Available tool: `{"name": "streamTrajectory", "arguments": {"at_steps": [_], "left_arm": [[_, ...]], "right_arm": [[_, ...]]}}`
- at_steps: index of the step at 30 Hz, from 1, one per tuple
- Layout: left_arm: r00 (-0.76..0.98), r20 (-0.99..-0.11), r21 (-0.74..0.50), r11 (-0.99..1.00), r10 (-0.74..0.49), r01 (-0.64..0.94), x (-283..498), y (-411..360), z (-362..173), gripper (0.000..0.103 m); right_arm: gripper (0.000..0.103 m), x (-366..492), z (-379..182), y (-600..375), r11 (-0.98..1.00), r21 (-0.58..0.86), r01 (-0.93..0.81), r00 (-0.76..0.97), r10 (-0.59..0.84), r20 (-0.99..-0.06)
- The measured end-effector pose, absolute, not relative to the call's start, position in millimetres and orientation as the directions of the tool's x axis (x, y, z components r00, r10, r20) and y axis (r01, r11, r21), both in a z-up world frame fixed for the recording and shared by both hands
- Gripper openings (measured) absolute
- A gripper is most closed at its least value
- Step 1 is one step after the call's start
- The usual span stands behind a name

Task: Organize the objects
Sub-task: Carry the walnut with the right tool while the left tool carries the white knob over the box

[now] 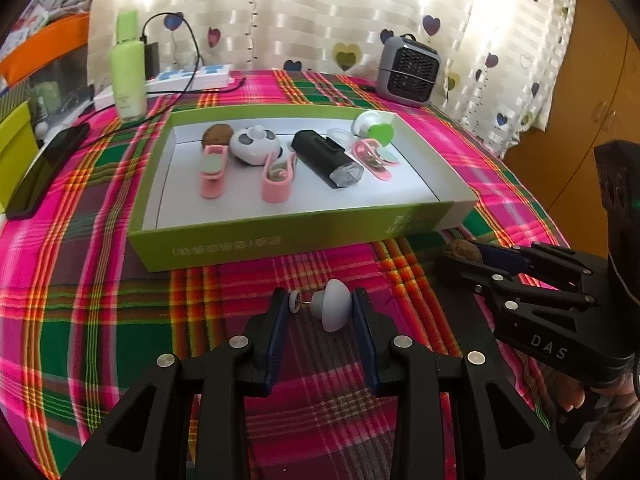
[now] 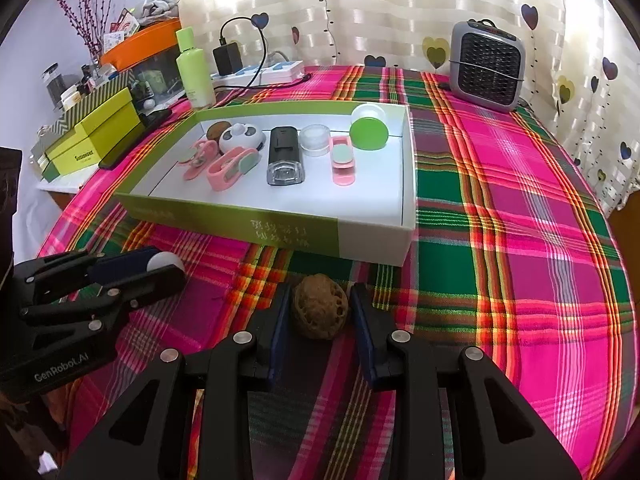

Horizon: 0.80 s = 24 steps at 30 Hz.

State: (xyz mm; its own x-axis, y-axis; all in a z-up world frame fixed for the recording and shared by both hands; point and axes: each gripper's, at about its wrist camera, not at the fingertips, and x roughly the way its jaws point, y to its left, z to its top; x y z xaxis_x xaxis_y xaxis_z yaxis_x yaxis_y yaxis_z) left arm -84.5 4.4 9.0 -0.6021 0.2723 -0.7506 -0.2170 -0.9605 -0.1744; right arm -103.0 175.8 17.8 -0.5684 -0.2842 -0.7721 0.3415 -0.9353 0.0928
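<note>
Left wrist view: the left gripper [image 1: 320, 312], low at centre frame, has its jaws drawn narrow around a pale mushroom-shaped knob [image 1: 334, 309] with a thin pin and a small disc. The right pad touches the knob's dome and the left pad meets the disc, so the piece is clamped end to end just above the plaid tablecloth [image 1: 100, 320]. At the right edge the right gripper [image 1: 460, 254] shows a brown lump at its tips.

Right wrist view: the right gripper [image 2: 320, 312], low at centre, is closed narrow on a wrinkled brown walnut [image 2: 319, 311], both pads against its sides, with the nut resting on or just above the cloth. The left gripper [image 2: 160, 266] appears at lower left with the pale dome between its tips.

Behind both grippers, mid frame, lies a shallow green-walled box [image 2: 280, 232]. Inside it, left to right in this view: a second walnut [image 2: 219, 130], a panda-patterned case [image 2: 242, 138], pink clips [image 2: 230, 168], a black lamp [image 2: 285, 156], a clear jar [image 2: 316, 138] and a green-lidded jar [image 2: 369, 130]. A grey fan heater [image 2: 486, 66] stands upper right and a green bottle [image 2: 195, 68] upper left.
</note>
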Motion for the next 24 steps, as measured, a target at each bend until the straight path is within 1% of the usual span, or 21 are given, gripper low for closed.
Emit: {"name": "streamTrajectory", "arguments": {"at_steps": [3,12,15,20,24], "left_arm": [[-0.600,-0.750,-0.181,-0.959,0.278,-0.218,-86.7,4.0,8.7,0.030],[-0.604,-0.757,-0.140,-0.965,0.249,-0.222,-91.6,10.3,8.4,0.033],[-0.605,-0.756,-0.145,-0.965,0.252,-0.220,-91.1,9.8,8.1,0.033],[-0.607,-0.756,-0.141,-0.967,0.245,-0.214,-91.3,9.4,8.4,0.030],[-0.607,-0.756,-0.140,-0.967,0.244,-0.213,-91.5,9.1,8.7,0.030]], "right_arm": [[0.031,-102.7,17.9,176.0,-0.935,0.092,0.341,-0.568,-0.284,-0.772],[0.031,-102.9,17.8,175.8,-0.936,0.093,0.340,-0.568,-0.284,-0.772],[0.031,-102.7,17.6,175.6,-0.936,0.092,0.341,-0.569,-0.283,-0.772],[0.031,-103.3,17.4,175.9,-0.936,0.089,0.341,-0.569,-0.280,-0.773],[0.031,-103.3,17.4,175.9,-0.937,0.091,0.339,-0.569,-0.281,-0.773]]}}
